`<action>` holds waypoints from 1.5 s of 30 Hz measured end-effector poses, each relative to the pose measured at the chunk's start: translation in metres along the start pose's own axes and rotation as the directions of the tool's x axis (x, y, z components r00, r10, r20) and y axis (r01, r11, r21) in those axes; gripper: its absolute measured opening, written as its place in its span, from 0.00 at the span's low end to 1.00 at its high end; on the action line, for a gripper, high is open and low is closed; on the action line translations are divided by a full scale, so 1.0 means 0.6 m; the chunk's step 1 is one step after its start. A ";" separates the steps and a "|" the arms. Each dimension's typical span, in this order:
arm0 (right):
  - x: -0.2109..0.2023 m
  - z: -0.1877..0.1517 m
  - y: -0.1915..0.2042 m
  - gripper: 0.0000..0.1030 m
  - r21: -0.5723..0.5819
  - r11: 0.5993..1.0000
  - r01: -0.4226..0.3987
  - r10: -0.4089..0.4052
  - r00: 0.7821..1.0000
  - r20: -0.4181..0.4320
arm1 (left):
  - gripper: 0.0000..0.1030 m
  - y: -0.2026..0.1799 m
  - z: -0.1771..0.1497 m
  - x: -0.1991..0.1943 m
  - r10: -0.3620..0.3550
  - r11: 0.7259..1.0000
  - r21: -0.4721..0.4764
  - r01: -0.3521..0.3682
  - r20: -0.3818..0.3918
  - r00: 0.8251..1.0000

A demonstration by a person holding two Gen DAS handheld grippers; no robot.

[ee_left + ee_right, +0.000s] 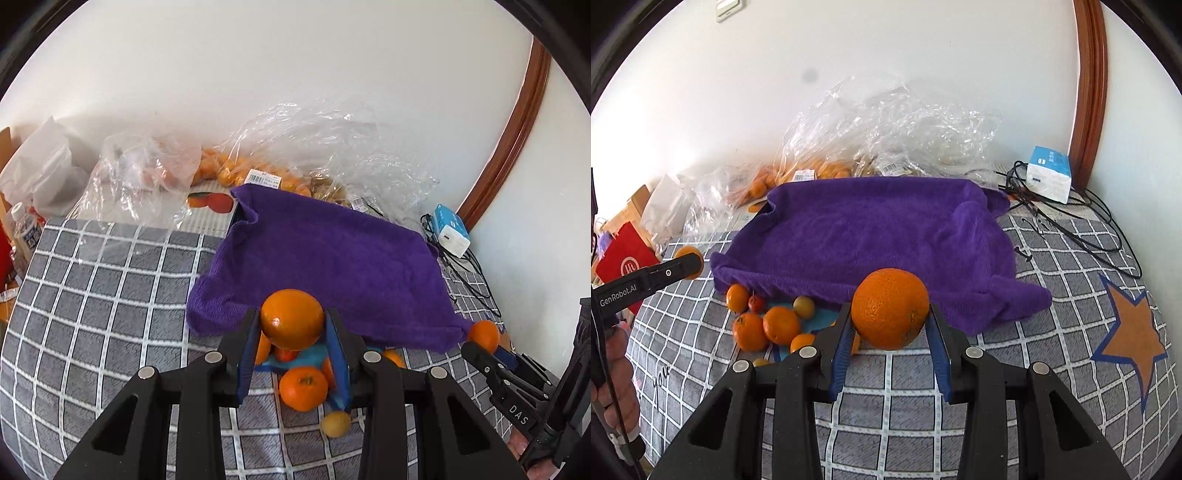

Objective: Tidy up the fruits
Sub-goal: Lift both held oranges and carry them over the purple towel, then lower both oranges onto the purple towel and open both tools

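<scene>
the left gripper [291, 325] was clamped on a smooth orange [291, 319], blue pads pressed against both its sides, held up off the checked grey cloth [92, 295]. the right gripper [890, 317] was doing the same with a bigger, rougher-skinned orange [890, 308], squeezed between its two pads above the cloth too.

behind both of them a purple towel [868, 236] was draped over what looked like a tray or box, couldn't really tell which. the rest of the fruit sat in a loose pile [768, 325] on the cloth right at the towel's near edge, partly on something flat and blue: a few small oranges, a little red one [757, 303] and a yellowish one [804, 307].

further back against the wall there were crinkly clear plastic bags [886, 125] with more small oranges [229, 170] inside. a white and blue box [1049, 173] sat near the door frame with black cables [1082, 221] tangled next to it.
</scene>
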State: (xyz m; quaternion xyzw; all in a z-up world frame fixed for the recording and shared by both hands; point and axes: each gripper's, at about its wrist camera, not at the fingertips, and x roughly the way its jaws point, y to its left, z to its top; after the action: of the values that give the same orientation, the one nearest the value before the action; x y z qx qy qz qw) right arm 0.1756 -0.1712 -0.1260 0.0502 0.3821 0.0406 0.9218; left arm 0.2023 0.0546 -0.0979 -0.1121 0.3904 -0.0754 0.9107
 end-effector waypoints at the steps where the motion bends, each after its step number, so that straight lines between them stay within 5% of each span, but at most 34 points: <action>1: 0.004 0.005 -0.001 0.37 0.002 1.000 0.001 -0.001 1.000 0.000 | 0.32 -0.001 0.006 0.003 0.001 1.000 0.003 -0.001 0.002 1.000; 24: 0.136 0.085 -0.037 0.37 0.018 1.000 0.020 -0.019 1.000 -0.023 | 0.32 0.010 0.099 0.134 0.024 0.999 0.033 -0.023 -0.033 0.999; 45: 0.234 0.074 -0.045 0.37 -0.007 0.999 0.052 -0.053 0.992 -0.115 | 0.32 0.014 0.078 0.227 0.018 1.000 0.026 -0.014 -0.142 0.990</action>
State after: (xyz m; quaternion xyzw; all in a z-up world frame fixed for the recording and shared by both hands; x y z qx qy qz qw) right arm 0.3072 -0.1847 -0.1964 0.0358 0.4357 0.0201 0.8992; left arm 0.3299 0.0388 -0.1634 -0.0922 0.4541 -0.0807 0.8825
